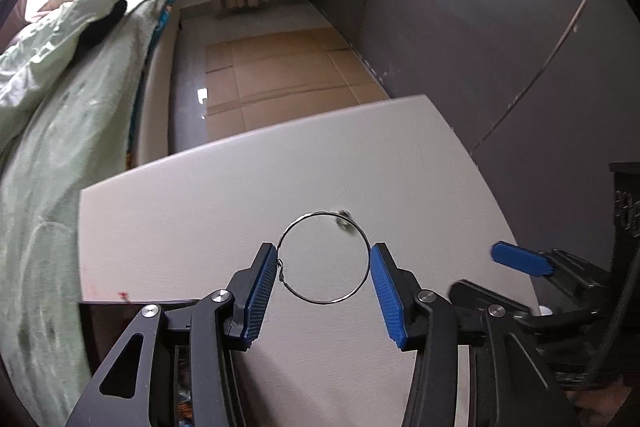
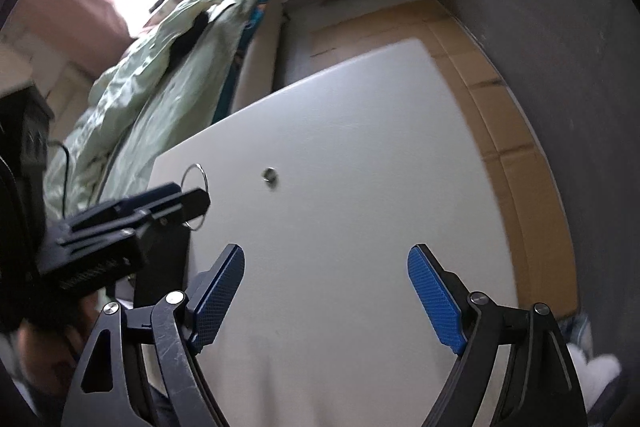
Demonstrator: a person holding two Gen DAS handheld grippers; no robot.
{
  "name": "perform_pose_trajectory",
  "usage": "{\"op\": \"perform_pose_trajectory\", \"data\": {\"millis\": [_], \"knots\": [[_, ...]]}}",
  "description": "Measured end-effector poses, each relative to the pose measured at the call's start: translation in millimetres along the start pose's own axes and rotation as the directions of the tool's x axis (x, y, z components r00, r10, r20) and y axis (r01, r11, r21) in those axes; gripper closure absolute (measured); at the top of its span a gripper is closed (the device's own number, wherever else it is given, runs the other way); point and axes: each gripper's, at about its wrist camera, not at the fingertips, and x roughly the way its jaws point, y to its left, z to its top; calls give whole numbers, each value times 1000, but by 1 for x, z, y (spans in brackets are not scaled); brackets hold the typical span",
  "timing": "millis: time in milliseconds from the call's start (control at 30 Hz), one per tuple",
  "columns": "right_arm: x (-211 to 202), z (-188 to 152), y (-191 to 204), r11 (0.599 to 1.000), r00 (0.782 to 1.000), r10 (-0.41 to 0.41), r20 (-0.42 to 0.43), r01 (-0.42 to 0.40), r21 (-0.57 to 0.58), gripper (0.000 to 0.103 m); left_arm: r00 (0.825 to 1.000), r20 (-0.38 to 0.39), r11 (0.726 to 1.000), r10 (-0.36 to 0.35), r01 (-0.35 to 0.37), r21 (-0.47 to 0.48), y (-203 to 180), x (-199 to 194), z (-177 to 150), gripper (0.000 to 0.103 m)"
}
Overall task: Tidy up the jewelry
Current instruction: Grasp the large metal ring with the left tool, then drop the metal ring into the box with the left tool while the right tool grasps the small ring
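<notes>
Your left tongs [image 1: 324, 259] have the hoop [image 1: 325, 258] squeezed across its width, one blue pad on each side of the wire, and from the right wrist view it looks to hang clear of the white surface [image 1: 200, 195]. That grip is thin: two pads on round wire, nothing more. Keep the squeeze steady, because a hair more will bend the ring oval and a hair less could let it swing or slip out.

There's a small charm or bead [image 1: 343, 218] riding the far side of the hoop, blurred, so I can't tell what it is. It seems to be swaying. Move slowly and let it settle before you set anything down.

Your right tongs [image 2: 326, 291] stand wide apart with nothing between them, hovering over the bare middle of the surface. Ahead of them lies a small metal piece [image 2: 270, 175], possibly a stud or ring, too small to name. It sits well apart from the hoop, out in the open, an easy next pick.

For that one, come down almost vertical, straddle it, and let the pad tips graze the surface before you close. It's low and flat-looking, so a high close will likely miss it.

I can't see a tray or box in either view, so I can't tell you where the hoop belongs. Carry it level and lower it onto its spot before you let go.
</notes>
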Motion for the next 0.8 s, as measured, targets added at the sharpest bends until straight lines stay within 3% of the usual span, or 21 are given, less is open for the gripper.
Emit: {"op": "perform_pose_trajectory", "data": {"millis": [167,533,800], "knots": [[15,10,17,995,1000,-8,-16,6,-96,39,1000,22,999,8,-7,-43,20,-14,0,53],[44,24,47,953,999,-38,-29,28,-301,51,998,50,990,33,-26,-136,63,-39,-15,54],[71,31,68,903,992,-110,-56,76,-423,72,997,62,980,40,-27,-196,90,-60,-30,54]]}}
